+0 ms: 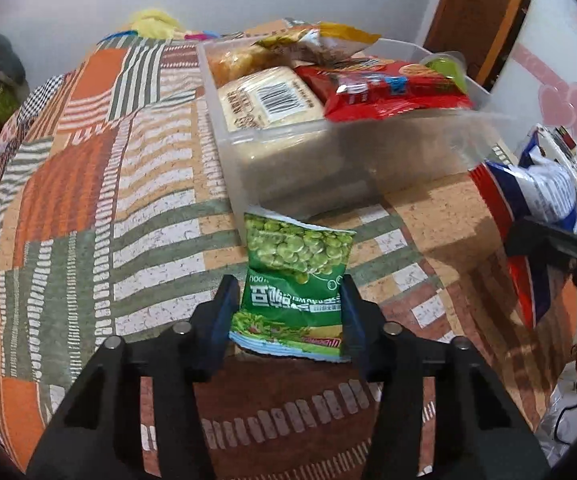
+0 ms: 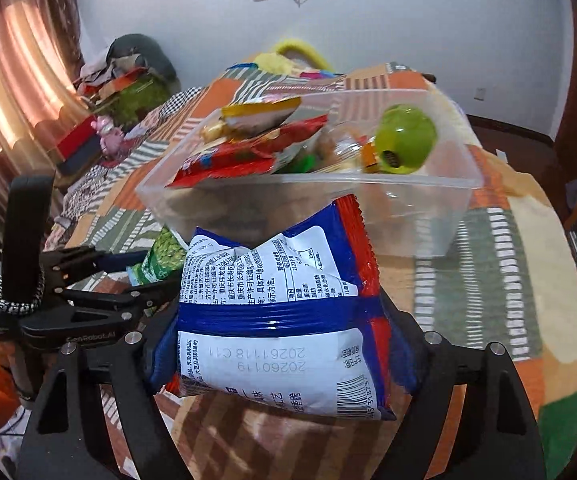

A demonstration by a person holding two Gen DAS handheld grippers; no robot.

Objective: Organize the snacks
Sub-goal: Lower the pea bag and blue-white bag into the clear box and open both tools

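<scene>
The left gripper point(image 1: 288, 312) is clamped on the green pea packet point(image 1: 294, 280); the right gripper point(image 2: 280, 344) is clamped on the blue-and-white snack bag point(image 2: 276, 312). Both bags hang above the patchwork-covered table point(image 1: 88, 200), just short of the near wall of the clear plastic bin point(image 1: 328, 160). The bin is already heaped: a red packet point(image 1: 392, 92) overhangs its rim. Risk: either bag, lowered onto the heap, may slide off or push the red packet over the rim. Both bags entering together may collide.
</scene>
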